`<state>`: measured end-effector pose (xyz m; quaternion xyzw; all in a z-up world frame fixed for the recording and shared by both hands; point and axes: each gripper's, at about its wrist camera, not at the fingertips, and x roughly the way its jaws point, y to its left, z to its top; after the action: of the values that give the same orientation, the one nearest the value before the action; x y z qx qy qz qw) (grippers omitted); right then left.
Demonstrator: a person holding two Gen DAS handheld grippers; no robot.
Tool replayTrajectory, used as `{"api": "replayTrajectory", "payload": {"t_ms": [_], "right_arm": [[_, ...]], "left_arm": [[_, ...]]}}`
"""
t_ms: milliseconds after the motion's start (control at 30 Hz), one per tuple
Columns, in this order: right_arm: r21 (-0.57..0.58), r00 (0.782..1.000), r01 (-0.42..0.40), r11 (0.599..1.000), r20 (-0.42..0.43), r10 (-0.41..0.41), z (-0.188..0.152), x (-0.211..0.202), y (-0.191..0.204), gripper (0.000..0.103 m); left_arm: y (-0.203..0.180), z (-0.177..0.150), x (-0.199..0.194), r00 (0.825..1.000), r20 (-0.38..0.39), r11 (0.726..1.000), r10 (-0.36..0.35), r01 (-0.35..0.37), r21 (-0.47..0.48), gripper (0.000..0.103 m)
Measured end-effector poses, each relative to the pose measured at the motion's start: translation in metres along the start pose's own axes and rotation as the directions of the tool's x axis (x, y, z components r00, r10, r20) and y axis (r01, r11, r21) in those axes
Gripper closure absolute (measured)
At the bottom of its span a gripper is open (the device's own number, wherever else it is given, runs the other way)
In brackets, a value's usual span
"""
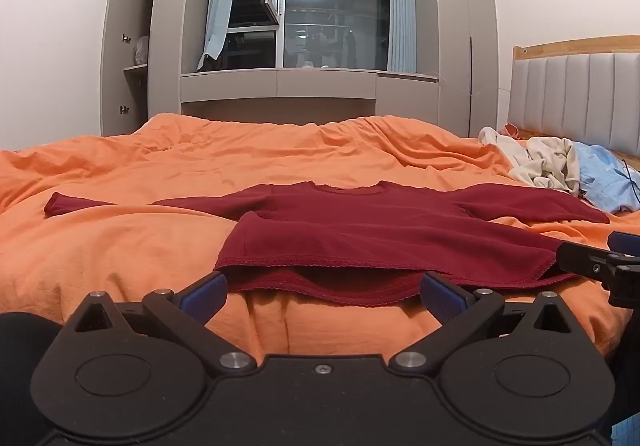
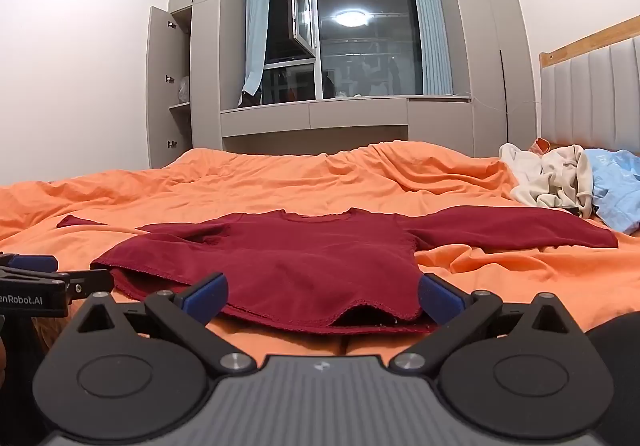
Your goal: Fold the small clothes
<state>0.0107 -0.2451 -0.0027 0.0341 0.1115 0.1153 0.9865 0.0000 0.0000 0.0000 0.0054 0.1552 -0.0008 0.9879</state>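
Evidently both tongs stood released: the left gripper (image 1: 323,296) and right gripper (image 2: 323,296) hovered just before the near hem of the red shirt (image 1: 380,234), spread flat on the orange bedding (image 1: 120,246), sleeves crosswise, each equally near.

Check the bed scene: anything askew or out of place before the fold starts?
The dark red long-sleeved top lies spread flat, but its near hem gapes open, the upper layer lifted off the lower. Unfolded cream and light blue clothes are heaped by the headboard. The orange bedcover is rumpled. Nothing looks damaged.
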Motion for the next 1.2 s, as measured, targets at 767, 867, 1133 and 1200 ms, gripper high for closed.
{"api": "replayTrajectory", "payload": {"t_ms": [767, 867, 1133, 1200], "right_arm": [[0.0, 1.0, 0.0, 1.0, -0.01, 0.0, -0.0011, 0.0011, 0.0005, 0.0], [0.0, 1.0, -0.001, 1.0, -0.01, 0.001, -0.0011, 0.0011, 0.0005, 0.0], [0.0, 1.0, -0.001, 1.0, -0.011, 0.001, -0.0013, 0.0013, 0.0007, 0.0], [0.0, 1.0, 0.0, 1.0, -0.01, 0.0, -0.0013, 0.0012, 0.0008, 0.0]], "left_arm": [[0.0003, 0.0001, -0.0001, 1.0, -0.002, 1.0, -0.004, 0.004, -0.008, 0.001], [0.0003, 0.0001, 0.0, 1.0, -0.002, 1.0, -0.004, 0.004, -0.008, 0.001], [0.0003, 0.0001, 0.0, 1.0, -0.003, 1.0, -0.003, 0.003, -0.008, 0.001], [0.0003, 0.0002, -0.0001, 1.0, -0.002, 1.0, -0.004, 0.004, -0.008, 0.001]]}}
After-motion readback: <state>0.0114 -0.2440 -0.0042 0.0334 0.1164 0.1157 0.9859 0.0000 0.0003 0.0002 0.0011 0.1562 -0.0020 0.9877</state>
